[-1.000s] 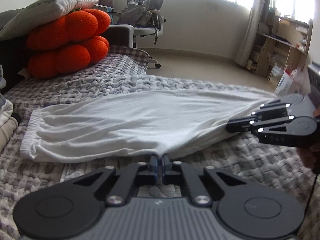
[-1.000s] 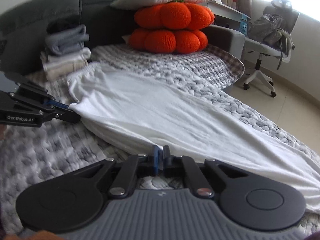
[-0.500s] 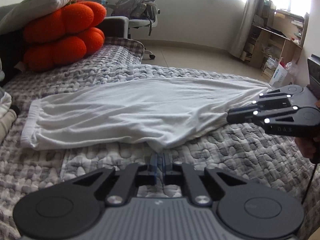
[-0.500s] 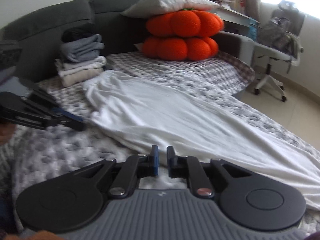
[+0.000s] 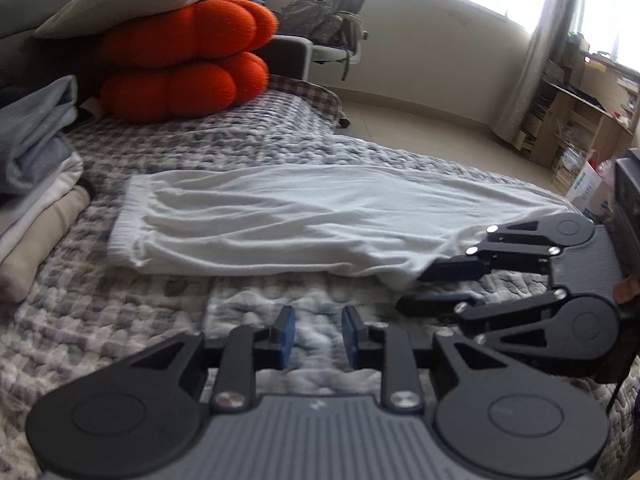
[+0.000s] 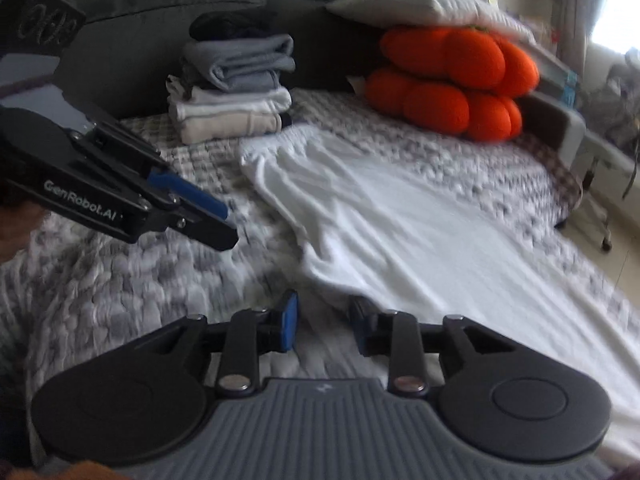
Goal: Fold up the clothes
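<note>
The white garment point(image 5: 304, 232) lies flat on the quilt point(image 5: 120, 320), at 12 o'clock from both grippers. The left gripper point(image 5: 316, 336) and right gripper point(image 6: 324, 320) have just been opening; each now stands part open, holding nothing.

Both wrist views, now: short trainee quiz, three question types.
1. True or false: the left gripper is pinching the white garment.
2. What lies under the grey pillow? A) orange cushions B) backpack C) box
3. Which end of the white garment lies nearest the folded clothes stack?

Key: 1 false, its jaws stand open over the quilt. 2 A, the orange cushions. 3 the gathered band end.
</note>
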The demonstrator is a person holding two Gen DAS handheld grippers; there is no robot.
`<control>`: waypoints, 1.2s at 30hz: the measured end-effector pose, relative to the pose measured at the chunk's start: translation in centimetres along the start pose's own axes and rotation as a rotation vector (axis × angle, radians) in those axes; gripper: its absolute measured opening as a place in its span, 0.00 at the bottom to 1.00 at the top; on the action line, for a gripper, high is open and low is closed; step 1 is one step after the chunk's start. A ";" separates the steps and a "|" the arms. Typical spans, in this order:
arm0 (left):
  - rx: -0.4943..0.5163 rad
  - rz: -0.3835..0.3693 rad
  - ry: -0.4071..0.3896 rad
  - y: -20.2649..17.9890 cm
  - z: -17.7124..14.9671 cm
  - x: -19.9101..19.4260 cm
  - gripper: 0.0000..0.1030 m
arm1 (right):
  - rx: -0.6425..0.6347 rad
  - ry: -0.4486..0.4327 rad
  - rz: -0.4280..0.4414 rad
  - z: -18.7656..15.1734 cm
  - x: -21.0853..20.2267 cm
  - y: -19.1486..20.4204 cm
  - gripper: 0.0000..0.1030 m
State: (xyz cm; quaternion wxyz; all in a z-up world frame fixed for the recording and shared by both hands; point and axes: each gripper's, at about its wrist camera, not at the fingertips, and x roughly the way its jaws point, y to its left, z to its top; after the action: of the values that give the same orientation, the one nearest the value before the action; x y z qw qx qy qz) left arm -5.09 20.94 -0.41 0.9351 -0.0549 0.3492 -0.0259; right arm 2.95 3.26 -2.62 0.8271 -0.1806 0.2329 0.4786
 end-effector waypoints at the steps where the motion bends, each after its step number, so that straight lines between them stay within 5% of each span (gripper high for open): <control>1: -0.013 0.010 -0.002 0.7 -0.1 -0.1 0.26 | 0.000 -0.015 -0.009 0.3 0.0 0.1 0.32; 9: -0.088 0.051 -0.013 4.5 -0.4 -0.4 0.26 | -0.037 -0.008 -0.028 0.9 1.6 1.2 0.32; 11: -0.089 0.055 -0.023 4.8 -0.3 -0.5 0.26 | -0.004 -0.027 0.002 1.2 1.3 1.0 0.26; 12: -0.086 0.061 -0.028 5.0 -0.3 -0.6 0.26 | 0.018 -0.031 0.015 1.3 1.0 0.9 0.12; 17: -0.098 0.070 -0.038 6.1 -0.3 -0.7 0.26 | 0.150 -0.010 0.076 1.5 -0.3 -0.2 0.07; 20: -0.126 0.072 -0.028 6.9 -0.2 -0.2 0.26 | 0.184 0.043 0.061 1.2 0.6 -0.4 0.06; 24: -0.157 0.108 -0.034 8.2 -0.2 -0.1 0.28 | 0.245 0.006 0.128 0.5 -0.4 -0.7 0.10; 36: -0.154 0.118 -0.036 8.5 -0.2 -0.1 0.28 | 0.233 0.001 0.129 -0.9 -1.7 0.1 0.14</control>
State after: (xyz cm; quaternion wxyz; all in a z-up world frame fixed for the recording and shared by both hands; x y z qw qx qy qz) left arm -5.25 29.39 -1.54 0.9342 -0.1066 0.3357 0.0572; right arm 1.94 1.61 -2.39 0.8098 -0.0683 0.2986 0.5004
